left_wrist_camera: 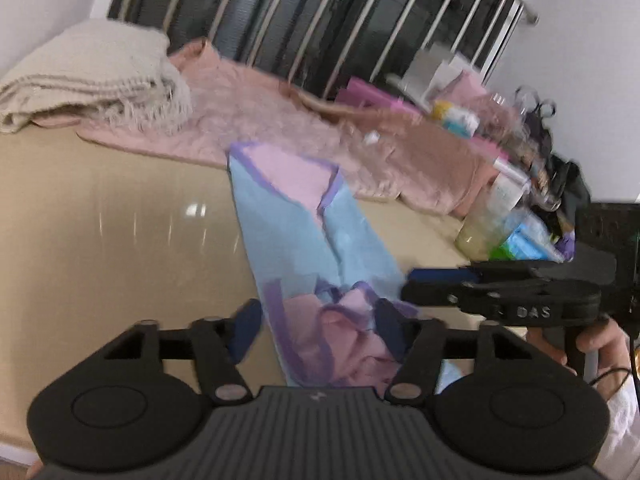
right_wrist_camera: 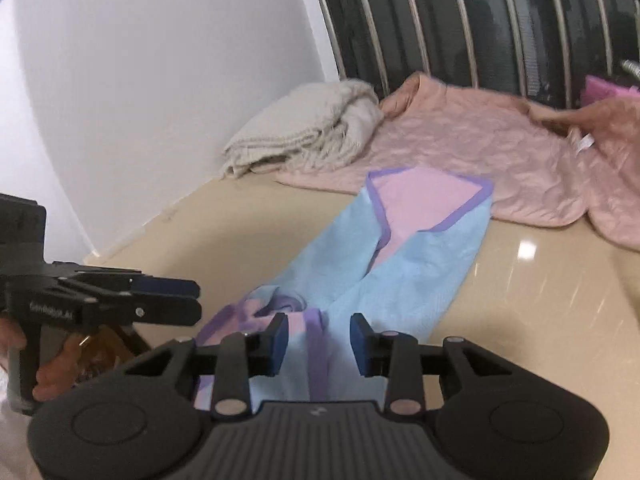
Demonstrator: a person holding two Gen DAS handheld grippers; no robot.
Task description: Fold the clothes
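Soft, light blue cloth (right_wrist_camera: 420, 264) lies limp between both spread grippers, left gripper (left_wrist_camera: 320, 330) and right gripper (right_wrist_camera: 319, 346); I'd pinch its near purple hem.

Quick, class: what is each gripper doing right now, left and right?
Left gripper: open, fingers either side of the bunched near end of the blue and pink cloth, not pinching.
Right gripper: open over the same cloth, holding nothing.

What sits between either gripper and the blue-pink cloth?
Nothing visible. The blue-pink cloth lies bunched directly under the open right gripper and left gripper. The pink quilt and beige blanket lie beyond its far end.
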